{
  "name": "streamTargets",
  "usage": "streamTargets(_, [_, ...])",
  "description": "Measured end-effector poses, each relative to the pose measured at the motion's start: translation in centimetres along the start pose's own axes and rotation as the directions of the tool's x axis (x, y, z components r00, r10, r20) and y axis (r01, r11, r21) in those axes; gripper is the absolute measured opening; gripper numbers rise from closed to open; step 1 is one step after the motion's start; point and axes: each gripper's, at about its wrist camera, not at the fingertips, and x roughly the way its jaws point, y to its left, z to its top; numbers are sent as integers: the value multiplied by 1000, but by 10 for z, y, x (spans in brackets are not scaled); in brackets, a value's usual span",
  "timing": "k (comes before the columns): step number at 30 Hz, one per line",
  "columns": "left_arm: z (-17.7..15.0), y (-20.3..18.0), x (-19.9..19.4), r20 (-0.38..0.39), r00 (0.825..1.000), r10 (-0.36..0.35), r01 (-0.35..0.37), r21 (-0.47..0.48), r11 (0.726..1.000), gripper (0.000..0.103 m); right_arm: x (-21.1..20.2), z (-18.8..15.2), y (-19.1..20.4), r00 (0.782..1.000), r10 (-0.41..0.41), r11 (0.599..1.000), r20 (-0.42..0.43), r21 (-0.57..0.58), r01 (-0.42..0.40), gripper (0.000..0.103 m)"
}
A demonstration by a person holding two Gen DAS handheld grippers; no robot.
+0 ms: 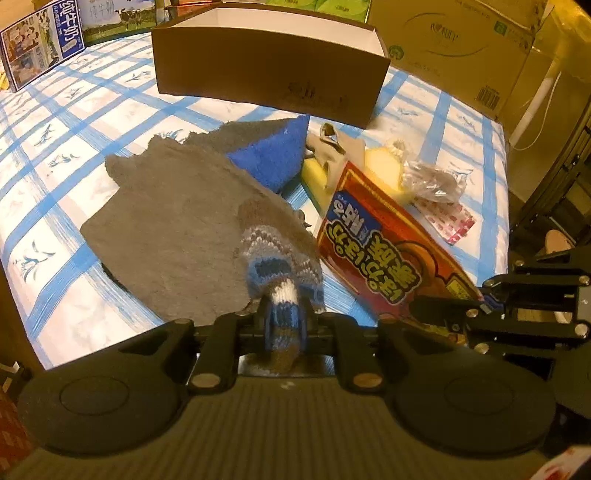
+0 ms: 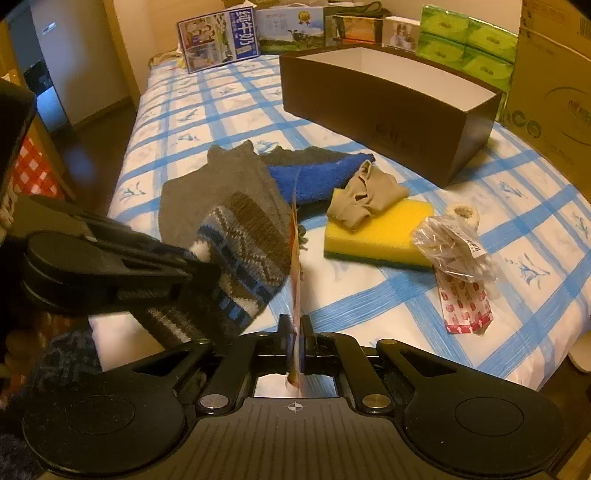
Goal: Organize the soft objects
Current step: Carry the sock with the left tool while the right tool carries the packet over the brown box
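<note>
Pinching a striped knit sock (image 1: 282, 295) in its jaws, the left gripper (image 1: 283, 321) hung just in front of the grey cloth (image 1: 177, 221). The right gripper (image 2: 294, 339) clamped a thin red packet (image 1: 384, 251) edge-on, beside that cloth, the brown box (image 2: 388, 107) lying beyond it on the bed (image 2: 369, 295).

Blue-checked bed (image 2: 207, 110), cream walls (image 2: 147, 22)

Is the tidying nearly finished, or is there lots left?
Barely started. As far as the box shows inside, nothing is in it. The left gripper pinches a knitted sock; the right gripper pinches a red packet. The grey cloth, blue cloth, beige cloth and sponge are on the bed.
</note>
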Motion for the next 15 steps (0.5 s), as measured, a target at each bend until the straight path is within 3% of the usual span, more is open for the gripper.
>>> streamTargets(9, [1,-4,1,12,1000,8,-8,10,1000,10,12,3,-4,999,-20,1000,37,18,19,2])
streamTargets(15, [1,-3,-22,65,998,25,-26,14,1000,9,4,2,-1,997,-20,1000,81,20,18,2])
